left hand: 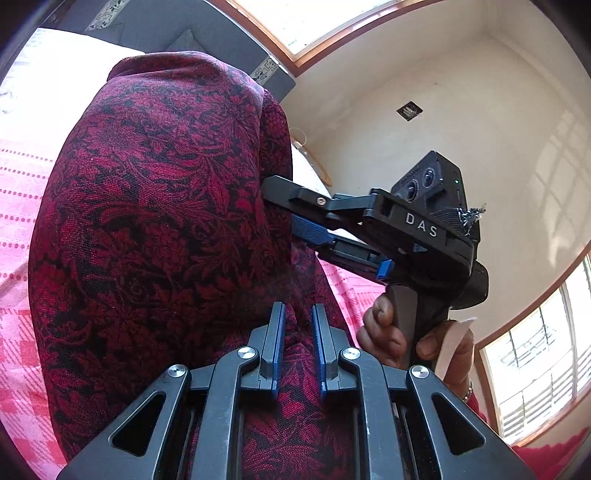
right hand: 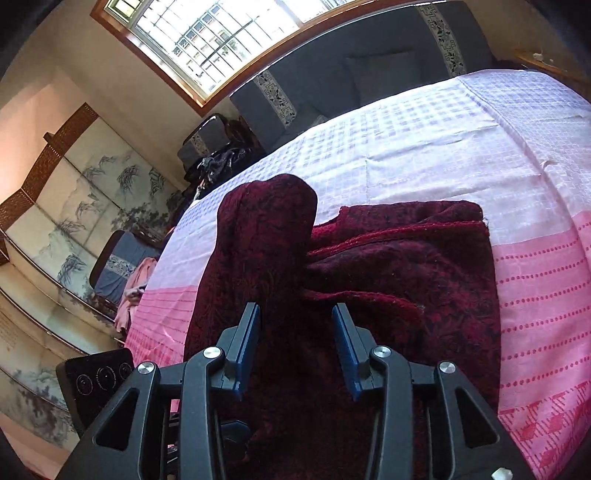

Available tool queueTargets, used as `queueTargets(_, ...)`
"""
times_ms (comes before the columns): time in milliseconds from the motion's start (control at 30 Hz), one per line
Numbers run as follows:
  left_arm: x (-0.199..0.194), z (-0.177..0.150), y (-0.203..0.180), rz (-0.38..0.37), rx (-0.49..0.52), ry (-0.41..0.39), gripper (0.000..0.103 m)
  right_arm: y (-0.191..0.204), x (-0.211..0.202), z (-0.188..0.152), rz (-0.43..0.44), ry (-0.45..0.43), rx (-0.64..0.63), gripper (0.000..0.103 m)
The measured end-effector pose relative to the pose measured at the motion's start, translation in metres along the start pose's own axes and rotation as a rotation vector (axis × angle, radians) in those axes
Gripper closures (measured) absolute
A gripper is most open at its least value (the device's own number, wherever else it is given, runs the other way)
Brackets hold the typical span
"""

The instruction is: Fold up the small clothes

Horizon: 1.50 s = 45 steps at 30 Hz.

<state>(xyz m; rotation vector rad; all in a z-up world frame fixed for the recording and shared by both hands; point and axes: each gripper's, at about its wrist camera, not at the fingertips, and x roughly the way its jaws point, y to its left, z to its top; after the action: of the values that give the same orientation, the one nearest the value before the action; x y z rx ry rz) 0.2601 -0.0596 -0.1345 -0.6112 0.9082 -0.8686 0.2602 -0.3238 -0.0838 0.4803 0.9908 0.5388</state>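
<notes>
A dark red floral garment (left hand: pixel 166 203) lies on a pink and white bedspread (right hand: pixel 424 140). My left gripper (left hand: pixel 298 306) is shut on a bunched fold of it, and the cloth rises from the blue pads as a tall hump (right hand: pixel 266 221). The rest of the garment (right hand: pixel 406 266) lies folded flat to the right. My right gripper (right hand: pixel 295 308) hovers over the cloth with its jaws apart and the pads not pressing on it. In the left wrist view the right gripper (left hand: pixel 284 206) reaches toward the hump's right edge, held by a hand (left hand: pixel 384 332).
A dark grey sofa (right hand: pixel 351 74) runs behind the bed under a barred window (right hand: pixel 221 33). A painted folding screen (right hand: pixel 92 184) and a chair with pink cloth (right hand: pixel 129 280) stand at the left. The left gripper's camera box (right hand: pixel 98 373) shows at lower left.
</notes>
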Motion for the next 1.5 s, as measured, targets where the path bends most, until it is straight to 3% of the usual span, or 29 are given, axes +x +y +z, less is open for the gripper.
queueTargets(33, -0.002, 0.0, -0.001, 0.005, -0.002, -0.001, 0.088, 0.002, 0.008, -0.002, 0.027, 0.014, 0.0, 0.065)
queueTargets(67, -0.005, 0.0, -0.003, 0.013, -0.008, -0.001, 0.088, 0.004, 0.011, -0.004, 0.04, 0.012, -0.011, 0.082)
queueTargets(100, -0.011, 0.001, -0.005, 0.013, -0.019, -0.004, 0.088, 0.007, 0.009, -0.005, 0.038, -0.002, -0.02, 0.092)
queueTargets(233, -0.045, 0.007, -0.023, -0.059, -0.041, -0.061, 0.084, 0.005, -0.033, -0.008, 0.097, -0.092, 0.009, 0.093)
queueTargets(333, -0.052, 0.013, -0.036, -0.004, 0.031, -0.088, 0.073, -0.006, -0.067, -0.021, 0.126, -0.126, 0.04, 0.093)
queueTargets(400, -0.039, 0.015, -0.031, 0.046, 0.049, -0.046, 0.073, -0.021, -0.069, -0.035, 0.114, -0.101, 0.067, 0.093)
queueTargets(533, -0.008, 0.002, -0.006, 0.082, -0.011, 0.056, 0.073, -0.052, -0.049, -0.065, 0.069, -0.033, 0.142, 0.092)
queueTargets(733, -0.007, -0.005, -0.008, 0.099, 0.023, 0.03, 0.073, -0.059, -0.067, -0.068, 0.043, -0.114, 0.144, 0.083)
queueTargets(867, -0.005, -0.007, -0.007, 0.096, 0.018, 0.027, 0.073, -0.066, -0.069, -0.063, 0.006, -0.125, 0.165, 0.053)
queueTargets(1033, -0.005, -0.009, -0.01, 0.097, 0.026, 0.014, 0.073, -0.062, -0.052, -0.059, 0.043, -0.069, 0.175, 0.052)
queueTargets(1067, -0.006, -0.013, -0.009, 0.096, 0.027, 0.011, 0.073, -0.057, -0.048, -0.059, 0.045, -0.064, 0.156, 0.054)
queueTargets(1100, -0.009, -0.015, -0.009, 0.096, 0.027, 0.006, 0.073, -0.051, -0.044, -0.057, 0.051, -0.059, 0.139, 0.072)
queueTargets(1133, -0.013, -0.015, -0.008, 0.096, 0.026, -0.002, 0.073, -0.046, -0.04, -0.054, 0.051, -0.048, 0.118, 0.082)
queueTargets(1300, -0.032, -0.002, -0.012, 0.055, 0.006, -0.055, 0.073, -0.025, -0.038, -0.018, 0.047, -0.069, -0.01, 0.087)
queueTargets(1400, -0.038, 0.013, -0.021, 0.035, 0.021, -0.094, 0.073, -0.016, -0.054, 0.02, 0.096, -0.125, -0.086, 0.088)
queueTargets(1500, -0.03, 0.023, -0.026, 0.047, 0.04, -0.105, 0.073, -0.022, -0.067, 0.044, 0.093, -0.171, -0.108, 0.089)
